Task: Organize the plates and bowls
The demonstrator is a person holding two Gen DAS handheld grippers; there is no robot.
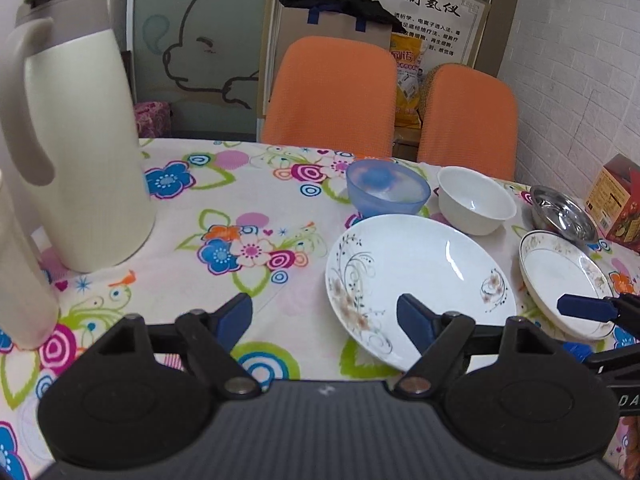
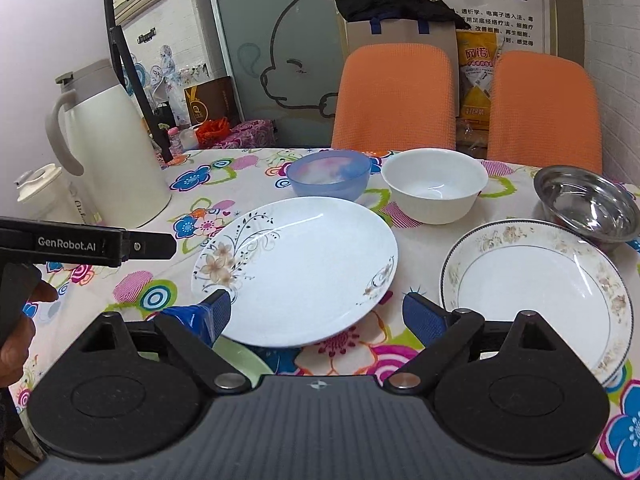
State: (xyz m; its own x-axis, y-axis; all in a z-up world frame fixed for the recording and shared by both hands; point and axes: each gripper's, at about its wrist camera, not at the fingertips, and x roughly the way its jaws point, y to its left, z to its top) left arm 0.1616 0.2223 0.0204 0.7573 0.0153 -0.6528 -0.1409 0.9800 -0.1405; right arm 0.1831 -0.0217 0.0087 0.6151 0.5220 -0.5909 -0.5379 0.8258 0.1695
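A large white plate with floral sprays (image 1: 420, 276) (image 2: 296, 268) lies flat on the flowered tablecloth. To its right sits a smaller gold-patterned plate (image 1: 560, 276) (image 2: 536, 292). Behind them stand a blue plastic bowl (image 1: 386, 190) (image 2: 330, 178), a white bowl (image 1: 476, 200) (image 2: 434, 190) and a steel bowl (image 1: 564, 212) (image 2: 588, 204). My left gripper (image 1: 324, 318) is open, low over the cloth at the large plate's left rim. My right gripper (image 2: 320, 312) is open, its fingers on either side of that plate's near edge, holding nothing. One right finger (image 1: 584, 308) shows over the small plate.
A tall cream thermos jug (image 1: 80, 140) (image 2: 120, 152) and a smaller cream container (image 1: 20, 280) (image 2: 48, 196) stand at the left. A red box (image 1: 616, 204) sits at the far right by the brick wall. Two orange chairs (image 1: 332, 96) (image 2: 396, 96) back the table. A hand (image 2: 16, 320) holds the left tool.
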